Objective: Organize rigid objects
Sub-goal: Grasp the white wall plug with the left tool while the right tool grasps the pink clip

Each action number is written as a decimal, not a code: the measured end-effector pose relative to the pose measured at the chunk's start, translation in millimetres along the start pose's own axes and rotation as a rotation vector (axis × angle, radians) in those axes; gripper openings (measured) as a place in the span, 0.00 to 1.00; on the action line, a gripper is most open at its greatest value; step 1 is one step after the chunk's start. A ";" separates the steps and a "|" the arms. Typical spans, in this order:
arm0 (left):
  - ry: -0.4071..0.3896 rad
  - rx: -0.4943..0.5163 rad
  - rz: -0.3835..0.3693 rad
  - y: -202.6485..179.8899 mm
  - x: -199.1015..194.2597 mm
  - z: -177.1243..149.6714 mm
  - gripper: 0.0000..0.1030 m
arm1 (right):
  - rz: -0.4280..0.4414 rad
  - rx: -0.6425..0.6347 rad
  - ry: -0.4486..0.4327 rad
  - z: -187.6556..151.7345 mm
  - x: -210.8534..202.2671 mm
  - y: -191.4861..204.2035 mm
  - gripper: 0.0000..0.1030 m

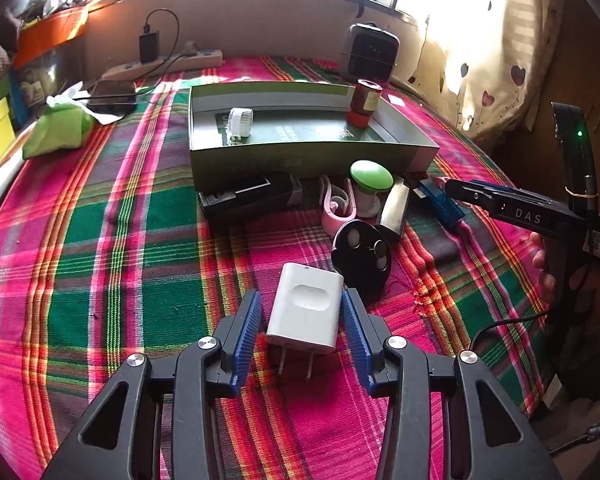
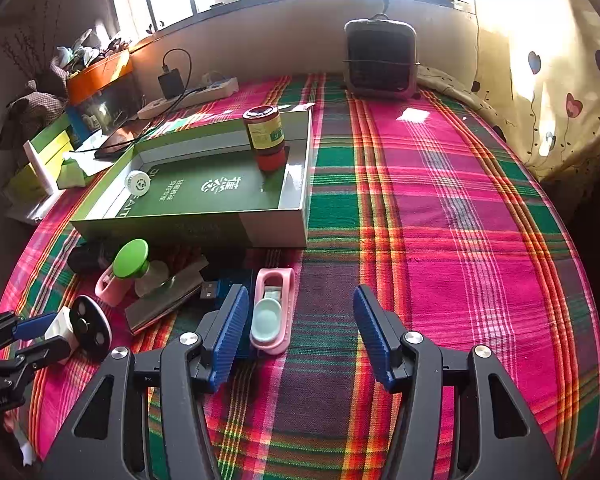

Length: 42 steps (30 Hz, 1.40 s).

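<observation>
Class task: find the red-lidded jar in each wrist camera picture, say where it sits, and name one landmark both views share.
Left wrist: red-lidded jar, upper right of centre, standing in the far right corner of the green box.
Right wrist: jar, upper left of centre, same corner.
Shared landmark: the green box.

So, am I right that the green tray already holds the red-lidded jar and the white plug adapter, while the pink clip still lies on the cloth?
Not quite: the white plug adapter is not in the green tray; the left wrist view shows it on the cloth between the left gripper's fingers. The red-lidded jar stands in the tray, and the pink clip lies on the cloth.
</observation>
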<state>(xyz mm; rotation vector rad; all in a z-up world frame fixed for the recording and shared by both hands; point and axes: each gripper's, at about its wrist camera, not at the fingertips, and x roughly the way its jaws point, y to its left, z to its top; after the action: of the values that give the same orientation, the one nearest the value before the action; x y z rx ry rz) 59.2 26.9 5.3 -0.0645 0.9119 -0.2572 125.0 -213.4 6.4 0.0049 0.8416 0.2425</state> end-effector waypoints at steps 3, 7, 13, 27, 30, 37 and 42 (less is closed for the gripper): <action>0.001 0.007 0.014 -0.5 0.8 0.1 0.40 | -0.041 -0.014 0.002 0.6 0.6 -1.1 0.54; 0.003 0.023 0.038 -2.8 2.2 0.7 0.40 | -0.021 -0.003 0.024 -0.2 4.3 -4.0 0.54; 0.002 0.017 0.056 -2.2 3.0 1.3 0.40 | -0.040 -0.015 0.052 0.9 10.9 -3.0 0.54; -0.010 -0.006 0.114 4.5 4.3 2.8 0.40 | -0.076 -0.049 0.061 2.4 13.3 -1.8 0.54; -0.015 -0.006 0.122 5.5 5.2 3.4 0.40 | -0.075 -0.050 0.061 2.1 13.0 -1.5 0.54; -0.025 -0.019 0.130 5.7 4.6 2.5 0.39 | -0.081 -0.042 0.058 1.6 12.3 -2.6 0.50; -0.031 -0.027 0.135 6.0 4.2 2.0 0.36 | -0.087 -0.040 0.056 0.9 11.4 -4.0 0.45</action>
<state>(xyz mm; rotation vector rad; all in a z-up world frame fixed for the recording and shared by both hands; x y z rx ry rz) 64.4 31.6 2.3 -0.0315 0.8853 -0.1180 133.8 -214.8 -1.8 -0.0762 0.8903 0.1779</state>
